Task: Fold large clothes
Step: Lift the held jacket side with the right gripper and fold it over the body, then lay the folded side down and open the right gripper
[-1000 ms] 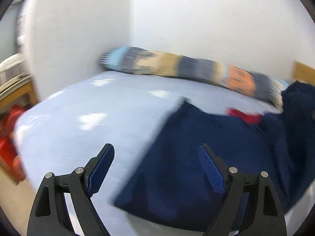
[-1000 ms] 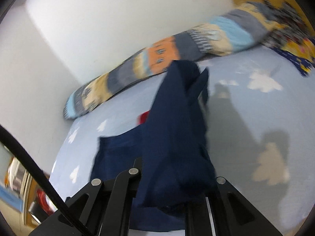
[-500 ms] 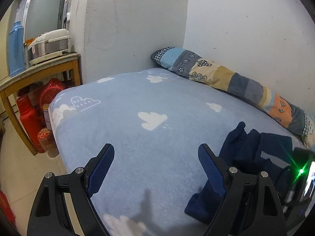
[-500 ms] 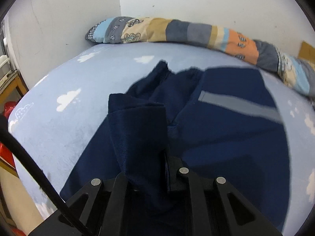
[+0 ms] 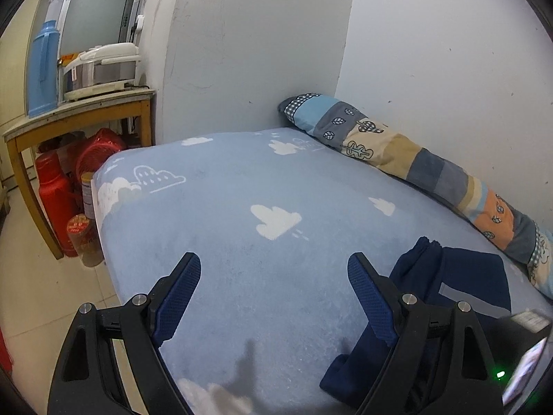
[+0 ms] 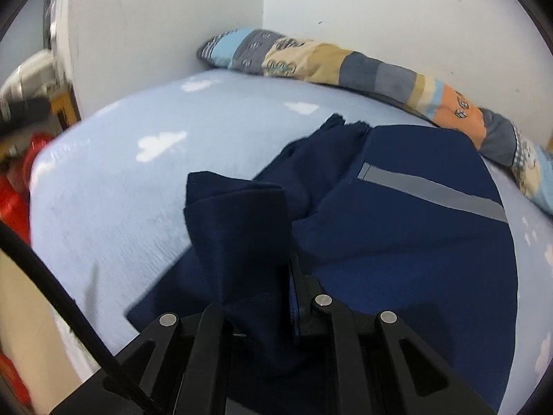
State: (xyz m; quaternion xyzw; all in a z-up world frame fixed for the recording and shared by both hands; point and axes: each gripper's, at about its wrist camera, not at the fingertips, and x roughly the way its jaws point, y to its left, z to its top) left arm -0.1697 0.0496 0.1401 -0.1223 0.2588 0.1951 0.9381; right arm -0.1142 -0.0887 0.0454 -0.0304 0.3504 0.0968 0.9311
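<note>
Right gripper [image 6: 262, 297] at bottom centre was clamped tight on a fold of the navy garment [image 6: 397, 235]; cloth bunched up between the jaws. Rest of the garment lay spread on the blue cloud-print bed [image 6: 114, 193], centre-right, grey stripe [image 6: 432, 190] facing up. Left gripper [image 5: 273, 297] was wide apart and held nothing, over bare sheet, garment at lower right. Patchwork bolster [image 5: 408, 152] lay along the far wall; wooden table [image 5: 79, 114] upper left.
</note>
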